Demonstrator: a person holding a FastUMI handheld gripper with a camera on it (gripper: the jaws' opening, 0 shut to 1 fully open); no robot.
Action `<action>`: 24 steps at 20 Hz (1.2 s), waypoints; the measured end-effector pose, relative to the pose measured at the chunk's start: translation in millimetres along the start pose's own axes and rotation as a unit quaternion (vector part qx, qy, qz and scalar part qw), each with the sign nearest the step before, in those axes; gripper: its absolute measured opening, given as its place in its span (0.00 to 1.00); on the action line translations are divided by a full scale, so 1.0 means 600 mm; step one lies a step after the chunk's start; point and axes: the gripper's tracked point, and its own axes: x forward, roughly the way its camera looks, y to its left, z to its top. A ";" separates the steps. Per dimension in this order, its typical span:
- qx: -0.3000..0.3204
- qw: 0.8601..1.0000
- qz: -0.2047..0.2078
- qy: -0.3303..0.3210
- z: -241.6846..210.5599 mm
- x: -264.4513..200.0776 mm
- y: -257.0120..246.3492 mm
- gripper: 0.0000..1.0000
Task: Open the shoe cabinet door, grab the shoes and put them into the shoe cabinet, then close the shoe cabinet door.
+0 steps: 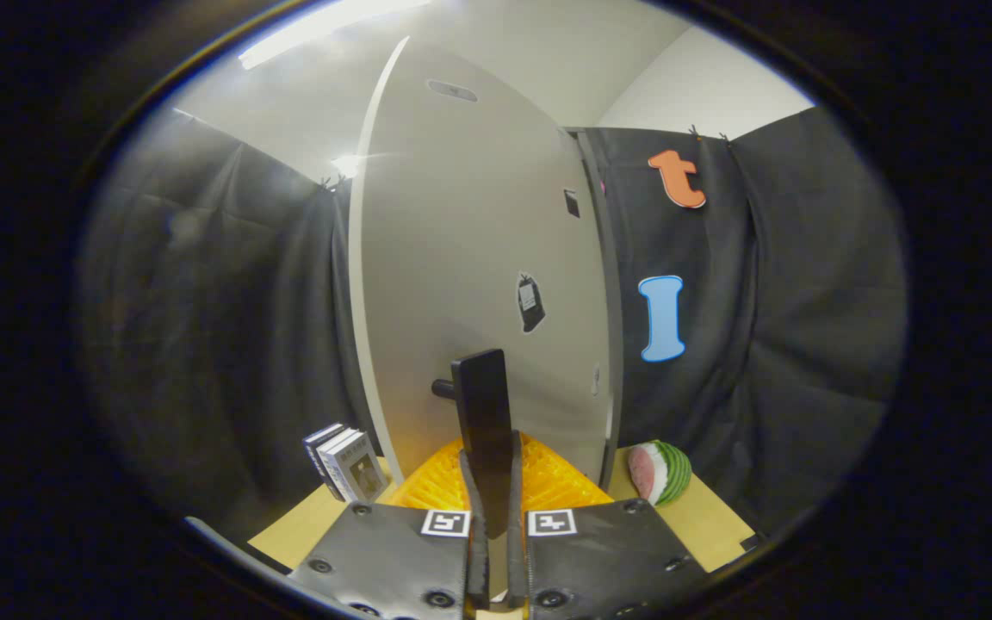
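Shoe cabinet door (470, 258), filling the frame's centre, looks stiff and light on its hinges, and my hand-held gripper (492, 508) is clamped on its dark handle (483, 422).

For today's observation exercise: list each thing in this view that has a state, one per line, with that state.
Gripper: shut on the door handle.
Door handle: upright, clamped between both fingers.
Shoe cabinet door: swung open, seen at an angle.
Books: standing upright beside the door.
Watermelon slice: resting on the table.
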 end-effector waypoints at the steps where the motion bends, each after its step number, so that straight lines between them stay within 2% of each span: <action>1: -0.002 1.000 -0.004 0.000 0.005 -0.003 -0.014 0.10; 8: -0.002 0.999 -0.037 -0.004 0.016 -0.032 -0.097 0.09; 15: 0.005 0.996 -0.094 0.001 0.021 -0.051 -0.206 0.08; 16: 0.004 0.995 -0.099 0.001 0.020 -0.049 -0.222 0.04; 24: 0.027 0.998 -0.059 -0.001 0.032 -0.047 -0.287 0.02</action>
